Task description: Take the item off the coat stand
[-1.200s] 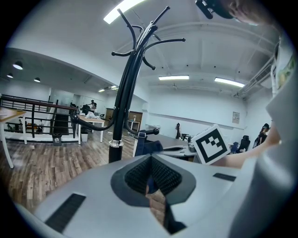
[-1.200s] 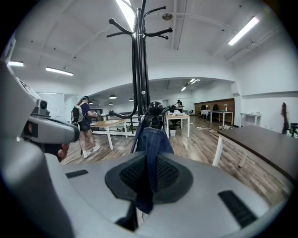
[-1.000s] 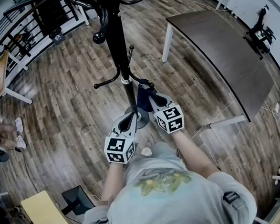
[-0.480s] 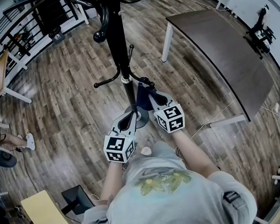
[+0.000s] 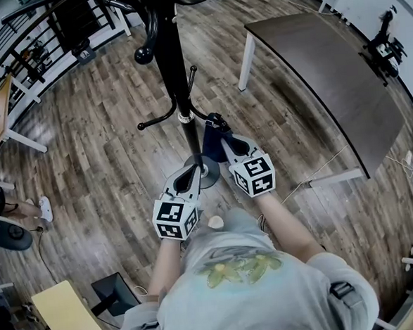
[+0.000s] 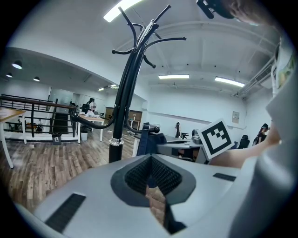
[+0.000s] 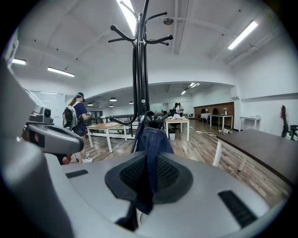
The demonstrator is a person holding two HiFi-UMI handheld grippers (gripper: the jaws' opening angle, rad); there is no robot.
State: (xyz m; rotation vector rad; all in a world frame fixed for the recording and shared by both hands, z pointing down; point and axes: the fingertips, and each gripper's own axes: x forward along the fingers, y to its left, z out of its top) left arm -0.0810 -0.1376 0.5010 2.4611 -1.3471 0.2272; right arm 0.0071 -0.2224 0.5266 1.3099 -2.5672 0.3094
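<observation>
A black coat stand (image 5: 175,64) rises in front of me, with its pole also in the left gripper view (image 6: 122,102) and the right gripper view (image 7: 139,69). A blue denim item (image 5: 212,140) hangs from a low hook with a ball end (image 7: 150,118). My right gripper (image 5: 222,137) is shut on the lower part of the denim item (image 7: 151,139), which runs down between its pads. My left gripper (image 5: 193,170) sits just left of it, near the pole, shut with nothing in it. The denim item (image 6: 145,139) shows ahead of the left gripper (image 6: 150,160).
The stand's round base (image 5: 208,175) lies on the wood floor under the grippers. A dark table (image 5: 327,75) stands to the right and a black railing (image 5: 35,39) at the back left. A person with a backpack (image 7: 78,121) stands farther off to the left.
Both grippers have hardly moved; the right one has shifted slightly right with the denim. The feet of a person at the left edge have moved away.
</observation>
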